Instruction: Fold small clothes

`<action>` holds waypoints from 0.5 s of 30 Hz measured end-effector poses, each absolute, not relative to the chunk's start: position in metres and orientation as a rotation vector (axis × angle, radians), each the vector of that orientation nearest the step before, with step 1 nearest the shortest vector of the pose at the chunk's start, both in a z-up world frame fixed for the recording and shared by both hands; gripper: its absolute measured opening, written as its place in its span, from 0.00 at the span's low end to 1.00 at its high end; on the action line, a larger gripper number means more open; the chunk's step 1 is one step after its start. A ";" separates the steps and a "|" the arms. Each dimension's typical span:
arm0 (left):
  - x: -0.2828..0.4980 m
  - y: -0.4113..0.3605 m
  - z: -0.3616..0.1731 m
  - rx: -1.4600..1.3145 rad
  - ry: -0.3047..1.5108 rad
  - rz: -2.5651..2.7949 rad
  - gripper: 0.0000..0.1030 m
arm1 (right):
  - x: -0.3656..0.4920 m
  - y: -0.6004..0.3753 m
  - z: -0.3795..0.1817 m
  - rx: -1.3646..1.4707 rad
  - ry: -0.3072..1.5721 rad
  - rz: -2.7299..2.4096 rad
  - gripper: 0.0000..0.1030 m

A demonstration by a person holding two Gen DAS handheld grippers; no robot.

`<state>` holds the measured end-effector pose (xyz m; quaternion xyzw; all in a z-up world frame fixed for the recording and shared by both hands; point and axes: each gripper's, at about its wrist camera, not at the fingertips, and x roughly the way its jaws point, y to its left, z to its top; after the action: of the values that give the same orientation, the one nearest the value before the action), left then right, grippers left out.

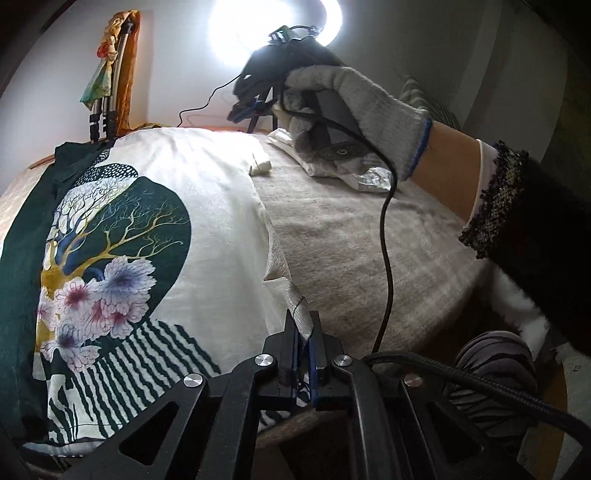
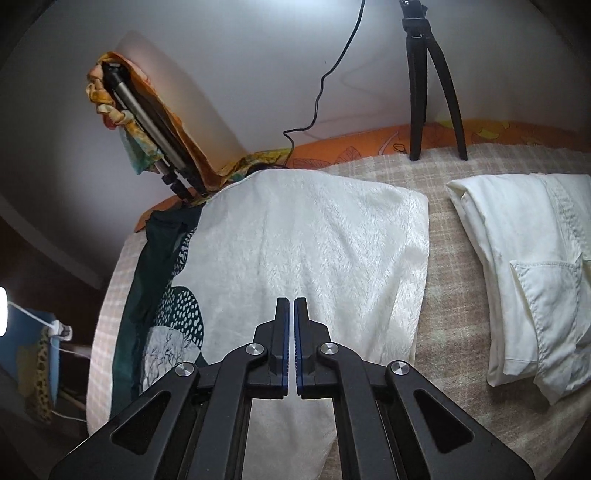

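A ring lamp (image 1: 275, 27) at the far side burns out to white glare in the left wrist view. Both pictures are sharp, bend strongly, and go dark at the corners.

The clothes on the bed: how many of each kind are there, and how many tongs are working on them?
Printed cream top, spread out: 1
Folded white trousers: 1
Tongs, left tongs gripping the top's edge, right tongs hovering above it nearly closed: 2
Total: 2 garments, 2 tongs, 4 things.
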<state>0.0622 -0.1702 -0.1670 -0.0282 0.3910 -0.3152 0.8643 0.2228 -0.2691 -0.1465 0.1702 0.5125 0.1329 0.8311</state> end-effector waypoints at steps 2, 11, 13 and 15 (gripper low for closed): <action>0.064 -0.169 -0.167 -0.066 0.819 -0.660 0.01 | 0.221 -0.279 -0.148 0.372 1.093 0.233 0.18; 0.068 -0.169 -0.172 -0.077 0.826 -0.684 0.01 | 0.200 -0.343 -0.208 0.641 1.233 0.108 0.52; 0.068 -0.170 -0.173 -0.077 0.826 -0.684 0.01 | 0.201 -0.350 -0.219 0.725 1.236 0.099 0.49; 0.073 -0.168 -0.174 -0.078 0.826 -0.680 0.01 | 0.205 -0.353 -0.221 0.761 1.214 0.090 0.36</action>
<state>0.0728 -0.1682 -0.1742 -0.0372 0.3934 -0.3240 0.8596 0.2047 -0.3532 -0.2208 0.3486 0.5561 0.0413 0.7534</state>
